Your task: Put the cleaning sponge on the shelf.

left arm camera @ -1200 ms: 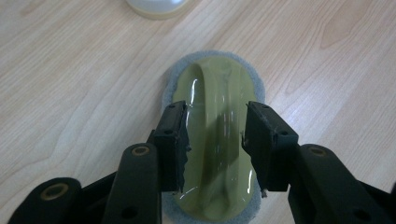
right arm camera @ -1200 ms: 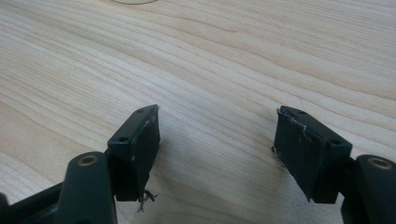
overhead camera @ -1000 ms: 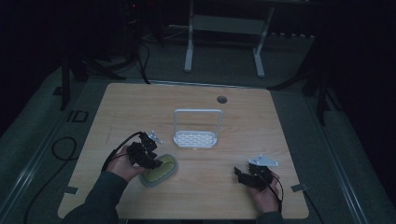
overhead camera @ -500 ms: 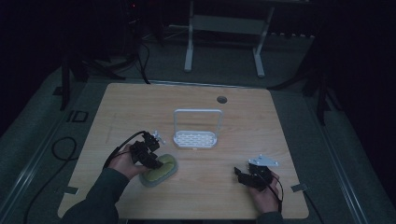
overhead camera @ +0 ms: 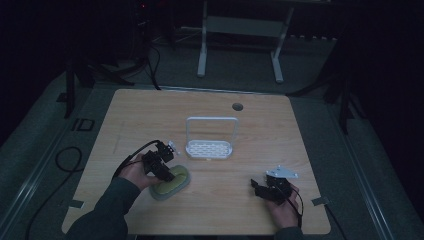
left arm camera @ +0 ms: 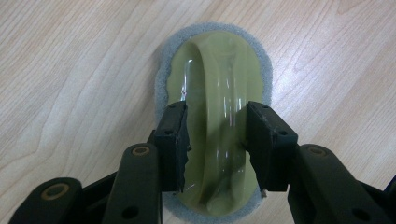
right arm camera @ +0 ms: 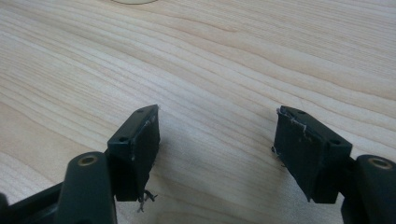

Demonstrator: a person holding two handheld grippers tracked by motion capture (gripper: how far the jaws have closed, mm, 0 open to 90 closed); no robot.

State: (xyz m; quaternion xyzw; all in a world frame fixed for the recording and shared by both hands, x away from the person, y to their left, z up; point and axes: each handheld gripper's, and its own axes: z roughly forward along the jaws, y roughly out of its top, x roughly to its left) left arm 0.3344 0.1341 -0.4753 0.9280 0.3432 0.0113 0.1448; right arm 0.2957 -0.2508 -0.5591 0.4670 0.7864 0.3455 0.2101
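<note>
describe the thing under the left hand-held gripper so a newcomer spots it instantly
On the wooden table, look in front of the white rack, toward the person's left. The scrubbing sponge lies flat there: an oval grey pad with a glossy olive-green handle ridge on top, the table's one soft, coloured item.

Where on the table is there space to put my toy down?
The far strip behind the white rack is bare, as is the middle between the rack and the right hand-held gripper. It's crowded near the left, where the left hand-held gripper straddles the green scrubber.
</note>
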